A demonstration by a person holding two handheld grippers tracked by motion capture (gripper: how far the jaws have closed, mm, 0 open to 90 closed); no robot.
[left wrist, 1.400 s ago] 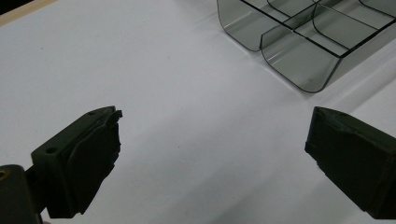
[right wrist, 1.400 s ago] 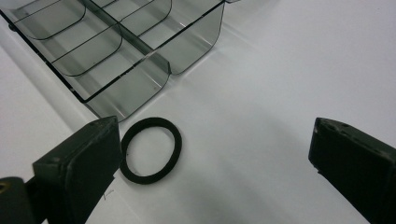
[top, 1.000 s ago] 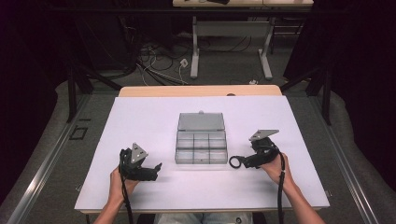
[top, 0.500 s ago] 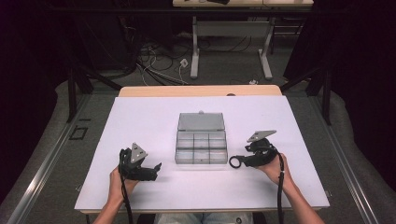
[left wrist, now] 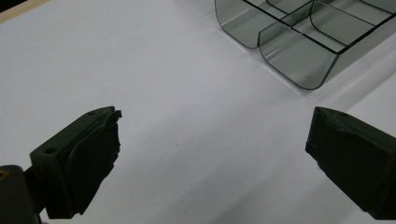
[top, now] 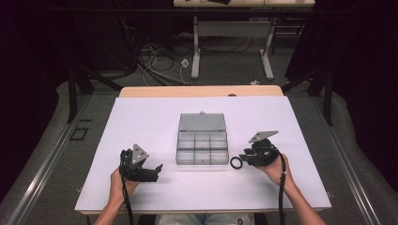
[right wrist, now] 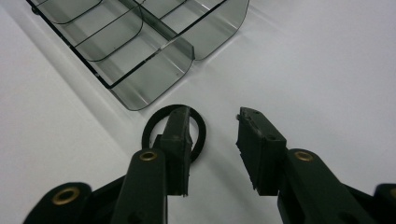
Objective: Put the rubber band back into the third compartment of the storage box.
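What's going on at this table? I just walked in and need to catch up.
A person holds a gripper in each hand beside a clear compartment box with its lid open. The right gripper has just been closing over a black ring lying on the white table, not yet pinching it. The left gripper waits open.

1. One clear smoky-grey plastic compartment box (top: pixel 202 147) lies on the desk, its hinged lid (top: pixel 202 122) open flat behind it.
2. Six compartments show in the box from the high view, in two rows of three.
3. One flat black ring (top: pixel 236 162) lies on the desk beside the box.
4. Two black hand-held grippers are counted: the left gripper (top: pixel 158 168) and the right gripper (top: pixel 242 157).
5. One white-topped desk (top: pixel 155 117) carries all of it.
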